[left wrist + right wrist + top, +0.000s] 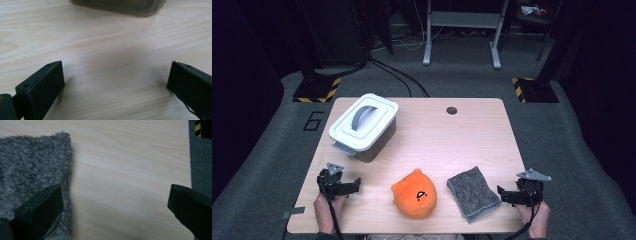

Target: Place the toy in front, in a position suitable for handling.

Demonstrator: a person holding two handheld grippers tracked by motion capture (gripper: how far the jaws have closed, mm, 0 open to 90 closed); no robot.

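Both grippers rest low at the table's [472,135] near edge, jaws spread wide and holding nothing. The right gripper [504,195] sits by the near right corner, just beside the folded grey cloth [473,193]. The left gripper [356,186] sits near the left corner, below the lidded bin [363,126]. An orange plush [414,194] lies between them.

A large digit "6" [313,121] is being shown in black on the grey floor [272,145], just left of the table's [472,135] far left corner. No other text is being displayed legibly.
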